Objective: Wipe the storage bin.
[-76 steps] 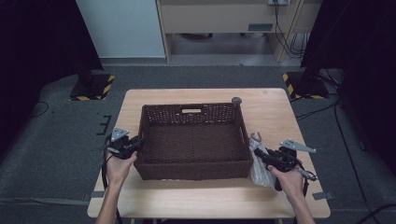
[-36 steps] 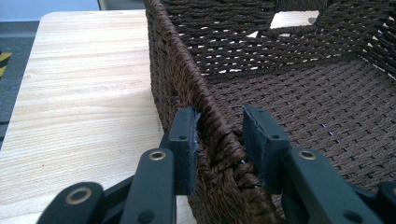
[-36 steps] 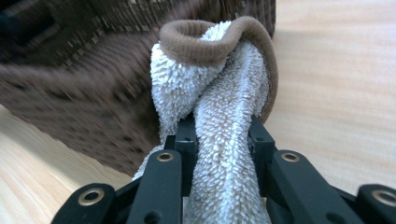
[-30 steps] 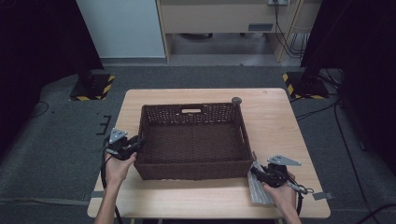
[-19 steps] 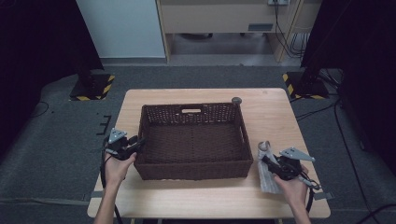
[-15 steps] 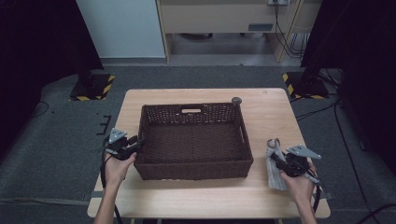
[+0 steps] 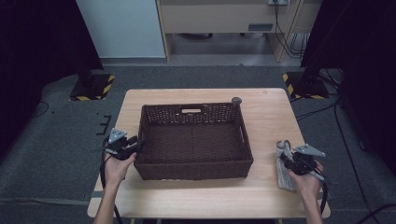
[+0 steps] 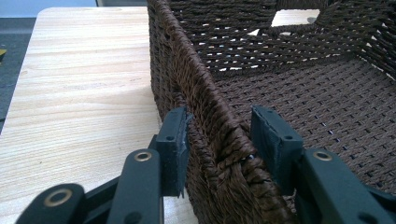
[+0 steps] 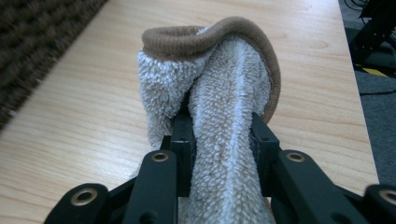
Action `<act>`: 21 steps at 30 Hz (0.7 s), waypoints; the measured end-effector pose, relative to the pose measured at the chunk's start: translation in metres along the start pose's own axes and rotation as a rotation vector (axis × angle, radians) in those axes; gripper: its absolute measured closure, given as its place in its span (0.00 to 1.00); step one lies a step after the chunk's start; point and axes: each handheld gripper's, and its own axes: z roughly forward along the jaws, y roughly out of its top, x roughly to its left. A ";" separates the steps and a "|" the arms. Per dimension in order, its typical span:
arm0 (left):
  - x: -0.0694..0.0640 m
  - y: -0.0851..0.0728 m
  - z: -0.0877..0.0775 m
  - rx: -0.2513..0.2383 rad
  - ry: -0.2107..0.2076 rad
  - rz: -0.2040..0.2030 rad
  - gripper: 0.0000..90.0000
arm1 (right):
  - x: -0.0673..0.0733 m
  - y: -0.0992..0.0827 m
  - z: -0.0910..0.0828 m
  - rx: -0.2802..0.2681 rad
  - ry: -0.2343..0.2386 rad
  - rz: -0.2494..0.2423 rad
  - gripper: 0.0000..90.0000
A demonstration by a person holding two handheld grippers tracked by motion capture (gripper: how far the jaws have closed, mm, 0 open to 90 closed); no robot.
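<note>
One dark brown woven basket (image 7: 194, 140) is seen at the centre of the high view, standing on one light wooden desk (image 7: 266, 112). One fluffy grey-white towel (image 7: 283, 163) with a tan edge lies on the desk at the lower right of that view, well apart from the basket's right wall. One small dark round object (image 7: 236, 100) sits on the desk just beyond the basket's upper right corner.

Two claws are counted, one in each hand. The left claw (image 7: 135, 145) is placed at the basket's left wall, at the left of the high view. In the left gripper view the woven wall (image 8: 205, 116) is straddled by the left claw (image 8: 219, 135): one pad lies against the outer face, while a gap is left between the other pad and the inner face. Its jaws have just been opening, so the wall is released, though still between them.

The right claw (image 7: 286, 156) is seen at the lower right of the high view. In the right gripper view the towel (image 9: 224, 116) is pressed between both pads of the right claw (image 9: 222, 135), its tan-edged end curling over above them; the grip has just been loosening slightly.
</note>
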 end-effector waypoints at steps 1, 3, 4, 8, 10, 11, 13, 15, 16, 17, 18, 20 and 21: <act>0.000 0.000 0.000 0.000 -0.001 -0.001 0.62 | 0.000 0.000 0.001 0.009 0.002 -0.008 0.77; 0.000 0.000 0.000 0.001 -0.002 -0.002 0.62 | 0.000 -0.002 0.004 0.012 0.005 -0.005 0.75; 0.000 0.000 0.000 0.001 -0.002 -0.002 0.61 | 0.000 -0.003 0.005 0.016 0.011 0.001 0.73; 0.001 -0.001 0.000 -0.002 0.003 0.002 0.60 | -0.001 -0.005 0.007 0.017 0.004 0.023 0.59; 0.001 -0.001 0.000 -0.002 0.003 0.002 0.59 | 0.000 -0.005 0.007 0.016 0.000 0.024 0.55; 0.001 -0.001 0.000 -0.001 0.000 0.005 0.59 | 0.001 -0.002 0.005 0.001 -0.014 0.025 0.50; 0.001 -0.001 0.000 -0.001 -0.001 0.007 0.57 | 0.001 0.002 0.000 -0.027 -0.010 0.020 0.48; 0.002 0.000 -0.001 0.007 -0.003 0.008 0.56 | 0.003 0.005 -0.006 -0.065 0.002 0.024 0.47; 0.002 0.000 -0.001 0.007 -0.003 0.008 0.55 | 0.003 0.005 -0.006 -0.065 0.002 0.024 0.47; 0.002 0.000 -0.002 0.009 -0.001 0.013 0.54 | 0.006 0.011 -0.014 -0.098 0.010 0.019 0.45; 0.002 0.001 -0.003 0.008 -0.002 0.015 0.53 | 0.007 0.012 -0.016 -0.111 0.011 0.020 0.45; 0.001 0.002 -0.005 0.008 0.005 0.022 0.51 | 0.009 0.018 -0.021 -0.137 0.022 0.019 0.44; 0.001 0.003 -0.006 0.005 0.007 0.024 0.51 | 0.011 0.020 -0.023 -0.148 0.025 0.015 0.45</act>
